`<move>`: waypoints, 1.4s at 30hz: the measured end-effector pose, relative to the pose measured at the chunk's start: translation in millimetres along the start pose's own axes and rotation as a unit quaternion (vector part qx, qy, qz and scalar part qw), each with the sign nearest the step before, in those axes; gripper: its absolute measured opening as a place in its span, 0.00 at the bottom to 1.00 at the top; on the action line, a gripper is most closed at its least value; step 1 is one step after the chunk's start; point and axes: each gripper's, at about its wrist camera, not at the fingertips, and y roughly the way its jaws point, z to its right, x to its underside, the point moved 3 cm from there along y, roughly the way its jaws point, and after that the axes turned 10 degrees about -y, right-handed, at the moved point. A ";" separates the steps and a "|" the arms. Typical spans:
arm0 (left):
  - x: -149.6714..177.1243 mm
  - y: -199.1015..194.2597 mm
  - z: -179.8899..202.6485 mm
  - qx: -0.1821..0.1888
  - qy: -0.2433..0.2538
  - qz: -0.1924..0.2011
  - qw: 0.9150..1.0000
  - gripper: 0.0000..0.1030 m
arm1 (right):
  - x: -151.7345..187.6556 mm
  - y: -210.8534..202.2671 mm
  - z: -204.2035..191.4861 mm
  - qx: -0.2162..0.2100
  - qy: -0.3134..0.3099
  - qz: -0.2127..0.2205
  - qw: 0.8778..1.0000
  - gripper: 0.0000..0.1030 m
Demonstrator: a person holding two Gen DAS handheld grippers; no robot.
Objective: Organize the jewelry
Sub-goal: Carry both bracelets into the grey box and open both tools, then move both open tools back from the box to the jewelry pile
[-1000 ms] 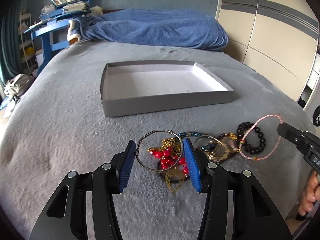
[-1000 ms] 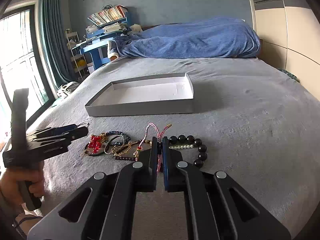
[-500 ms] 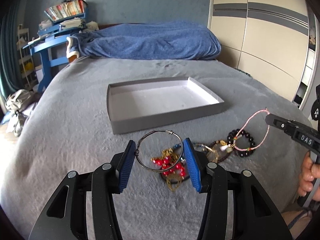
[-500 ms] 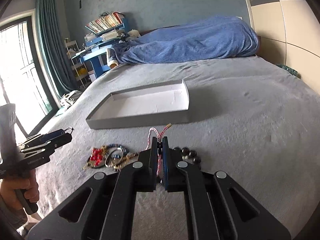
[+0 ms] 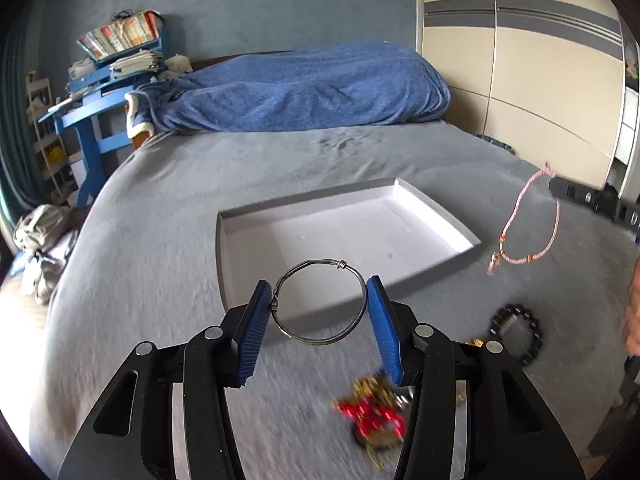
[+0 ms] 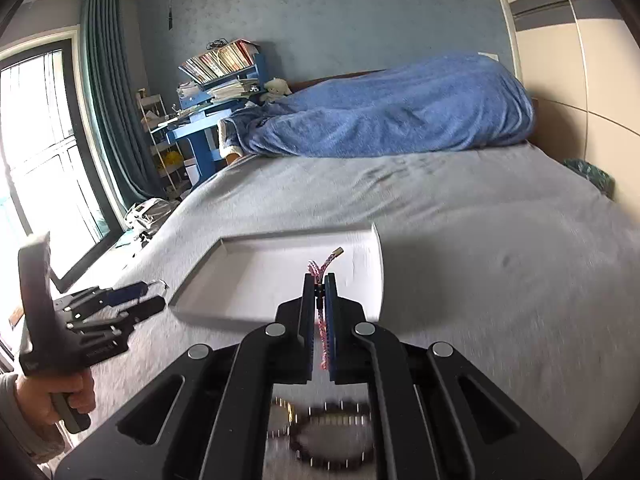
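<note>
My left gripper (image 5: 320,292) is shut on a thin silver wire bangle (image 5: 320,341), lifted above the grey bedspread just short of the shallow white-lined box (image 5: 436,204). My right gripper (image 6: 319,280) is shut on a pink braided cord bracelet (image 6: 319,269), raised near the box's (image 6: 380,268) front edge; from the left wrist view the bracelet (image 5: 554,232) dangles in a loop from the right gripper (image 5: 554,186). On the bed below lie a red-and-gold bead piece (image 5: 370,412) and a black bead bracelet (image 5: 516,334), the latter also blurred under the right gripper as the black bead bracelet (image 6: 332,440).
A blue blanket (image 5: 296,88) is heaped at the head of the bed. A blue desk with books (image 5: 108,80) stands at the far left, a wardrobe (image 5: 520,60) on the right. A hand (image 6: 60,396) holds the left gripper (image 6: 120,300) by the window side.
Both grippers have risen off the jewelry pile and moved toward the box, the left carrying the bangle, the right lifting the pink bracelet clear of the bed.
</note>
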 end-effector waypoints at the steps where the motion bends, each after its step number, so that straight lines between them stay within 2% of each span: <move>1: -4.6 6.4 -1.9 -0.002 0.000 -0.003 1.000 0.49 | -6.6 5.7 0.8 -0.002 -0.001 0.000 1.000 0.05; 5: -19.9 31.7 -9.4 -0.011 -0.003 -0.012 1.000 0.49 | -26.6 37.1 -1.3 -0.016 -0.002 -0.010 1.000 0.05; 9: -25.9 62.2 -13.3 -0.021 0.000 -0.034 0.999 0.49 | -28.5 77.9 -4.1 -0.028 0.006 -0.037 0.999 0.05; 15: -12.8 95.8 -17.0 -0.029 0.002 -0.069 0.997 0.49 | -6.6 132.8 -1.2 -0.036 0.025 -0.099 0.994 0.05; 21: 2.2 111.7 -20.0 -0.036 0.002 -0.094 0.995 0.49 | 15.5 151.2 6.4 -0.011 0.019 -0.135 0.991 0.05; 23: 3.5 111.2 -20.5 -0.037 0.000 -0.092 0.995 0.60 | 20.0 151.4 8.0 0.000 0.013 -0.142 0.990 0.06; 24: 3.4 109.2 -19.8 -0.036 0.000 -0.088 0.995 0.64 | 21.0 150.7 9.1 0.001 0.011 -0.143 0.990 0.08; 25: 3.2 106.8 -18.6 -0.034 0.001 -0.085 0.996 0.72 | 21.4 149.2 10.0 0.002 0.009 -0.142 0.990 0.12; 26: 2.3 103.5 -16.8 -0.031 0.004 -0.080 0.996 0.78 | 21.7 146.5 9.5 0.003 0.006 -0.139 0.990 0.23; 27: 1.5 99.3 -14.9 -0.029 0.008 -0.073 0.997 0.80 | 21.6 143.6 9.0 0.000 0.007 -0.136 0.991 0.36; 29: 0.5 91.1 -12.4 -0.029 0.010 -0.066 0.997 0.85 | 21.7 133.1 8.2 -0.006 0.016 -0.122 0.992 0.47; 32: -0.5 75.8 -10.0 -0.026 0.002 -0.052 0.998 0.88 | 23.9 117.8 3.3 -0.011 0.020 -0.109 0.994 0.48; 42: 26.2 13.0 1.9 -0.018 -0.024 -0.023 0.999 0.92 | 46.8 55.2 -15.5 -0.017 0.017 -0.078 0.997 0.68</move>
